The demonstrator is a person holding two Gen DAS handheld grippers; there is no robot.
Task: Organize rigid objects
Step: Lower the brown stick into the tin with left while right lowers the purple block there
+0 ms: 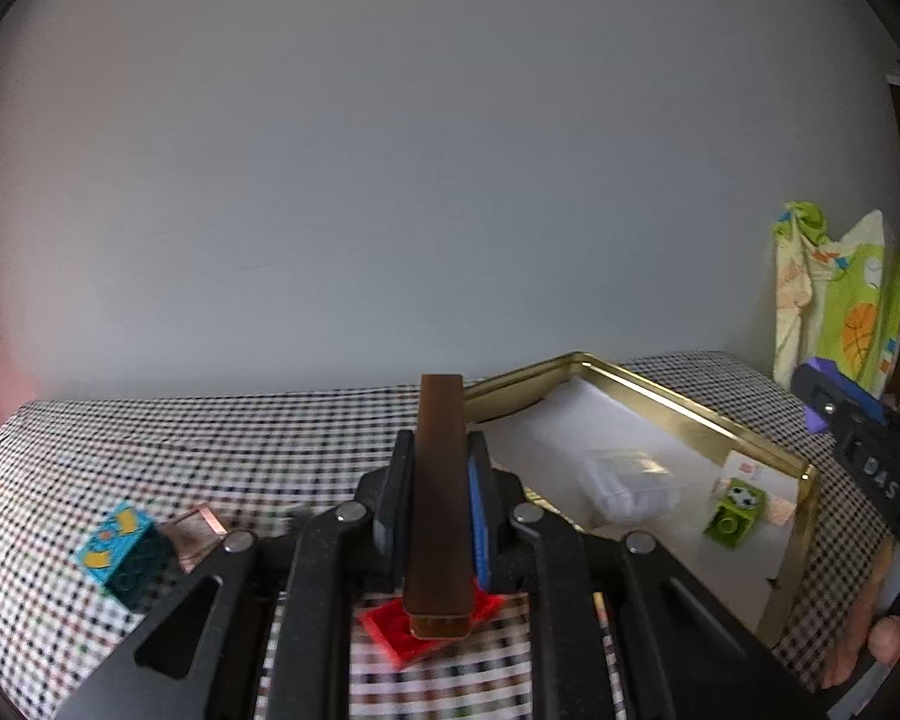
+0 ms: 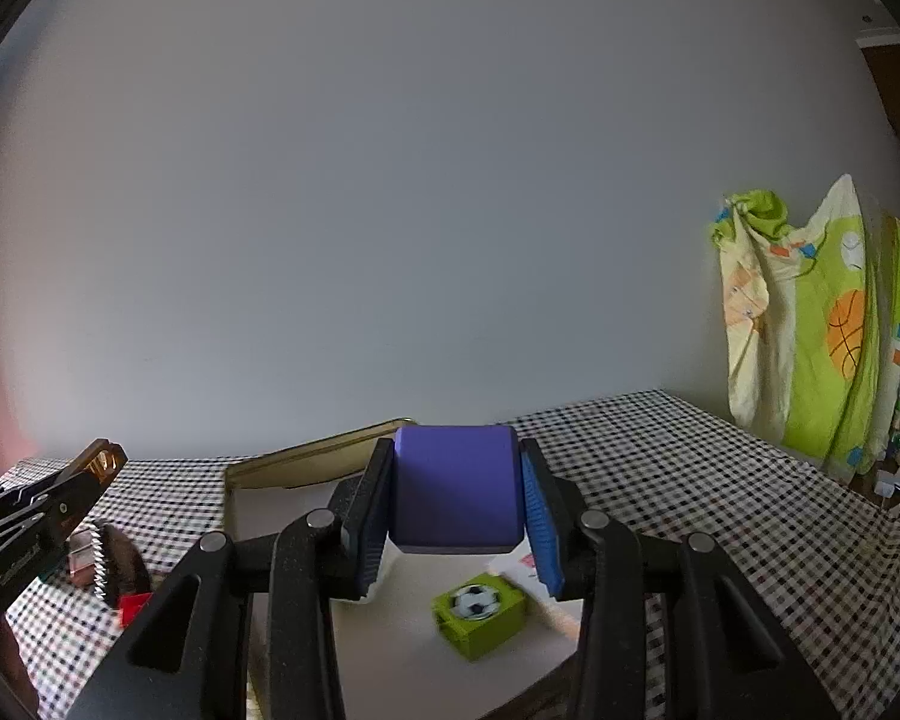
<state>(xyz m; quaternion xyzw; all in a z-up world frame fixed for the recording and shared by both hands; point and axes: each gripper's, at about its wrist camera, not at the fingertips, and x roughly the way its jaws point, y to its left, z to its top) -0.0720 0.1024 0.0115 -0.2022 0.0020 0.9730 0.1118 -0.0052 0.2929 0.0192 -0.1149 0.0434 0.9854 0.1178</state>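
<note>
Holding a brown bar point(image 1: 440, 498) clamped upright in my left gripper point(image 1: 440, 516); my right gripper point(image 2: 457, 495) pinches one purple block point(image 2: 456, 489) above the gold tray point(image 1: 684, 414), where one green brick point(image 2: 480, 612) lies.

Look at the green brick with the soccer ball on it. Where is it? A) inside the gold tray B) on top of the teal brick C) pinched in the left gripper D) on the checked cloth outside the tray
A: the green soccer-ball brick lies on the white liner inside the gold tray, with neither gripper touching it.
</note>
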